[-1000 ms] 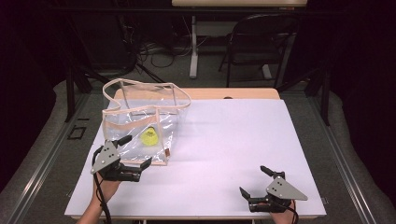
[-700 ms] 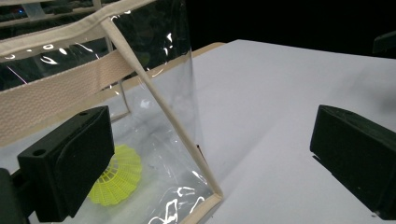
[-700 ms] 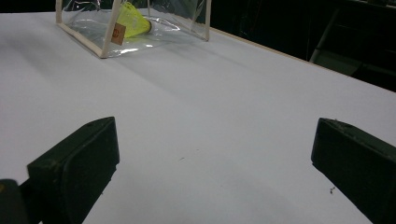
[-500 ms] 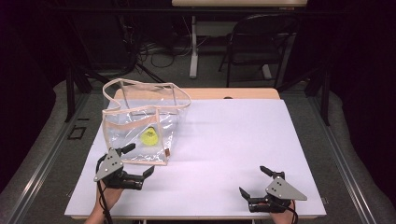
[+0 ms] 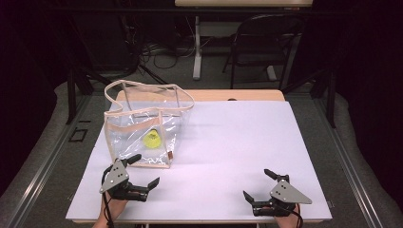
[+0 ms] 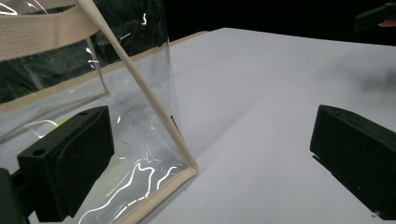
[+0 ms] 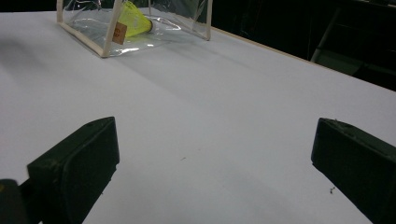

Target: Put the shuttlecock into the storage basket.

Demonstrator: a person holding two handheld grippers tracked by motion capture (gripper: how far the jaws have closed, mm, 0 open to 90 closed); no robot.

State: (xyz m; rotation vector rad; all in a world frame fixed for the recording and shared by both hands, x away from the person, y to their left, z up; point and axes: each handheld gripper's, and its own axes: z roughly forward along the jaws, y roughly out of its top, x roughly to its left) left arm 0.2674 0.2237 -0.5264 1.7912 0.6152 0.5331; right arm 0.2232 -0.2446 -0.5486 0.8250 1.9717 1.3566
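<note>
The left claw (image 5: 142, 172) hovers wide open just before the clear bag's (image 5: 142, 130) near corner; a yellow object (image 5: 152, 140), perhaps a shuttlecock, lies inside. Well apart on the white tabletop (image 5: 237, 137), the right claw (image 5: 259, 185) gapes wide, empty.

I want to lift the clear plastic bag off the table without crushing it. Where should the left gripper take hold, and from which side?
Probably the beige fabric strap across the near top edge of the clear plastic tote bag. Come from the near side with the left gripper, jaws open. The strap is a flat band standing free above soft, see-through walls, and the yellow object lies low inside, away from it.
</note>
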